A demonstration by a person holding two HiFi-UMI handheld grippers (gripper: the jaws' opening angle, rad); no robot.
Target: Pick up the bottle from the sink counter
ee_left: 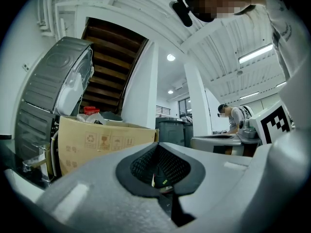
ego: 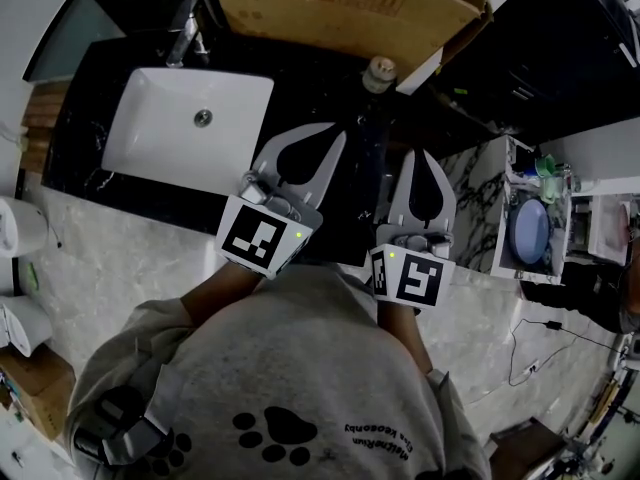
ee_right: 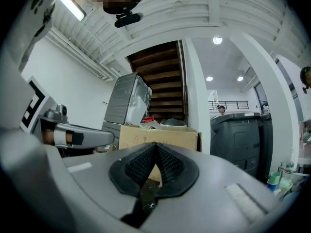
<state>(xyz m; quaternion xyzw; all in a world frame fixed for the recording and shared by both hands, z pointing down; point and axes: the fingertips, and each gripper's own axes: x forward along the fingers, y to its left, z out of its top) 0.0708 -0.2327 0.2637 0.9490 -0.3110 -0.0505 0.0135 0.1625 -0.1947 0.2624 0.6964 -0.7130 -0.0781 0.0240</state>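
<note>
Bottle (ego: 378,72): upright on the black tabletop (ego: 80,138), right of the white basin (ego: 180,118) and just in front of the cardboard box (ego: 340,8). It has a light cap and a dark body that barely separates from the dark stone.

Handling, judged: likely rigid and light to moderate in weight. The material cannot be told, and it may be slick this close to a sink. It looks tall and narrow, so it could tip if nudged. Best taken around the mid-body, below the shoulder, not by the cap.

Left gripper (ego: 337,133): fingers closed together, empty. Right gripper (ego: 420,154): the same. Both sit short of the bottle, one on each side.

Surface: polished stone, hard, level. Faucet (ego: 185,28) behind the basin.

Room: staircase (ee_right: 165,76), grey bins (ee_right: 243,140), another person in the distance
</note>
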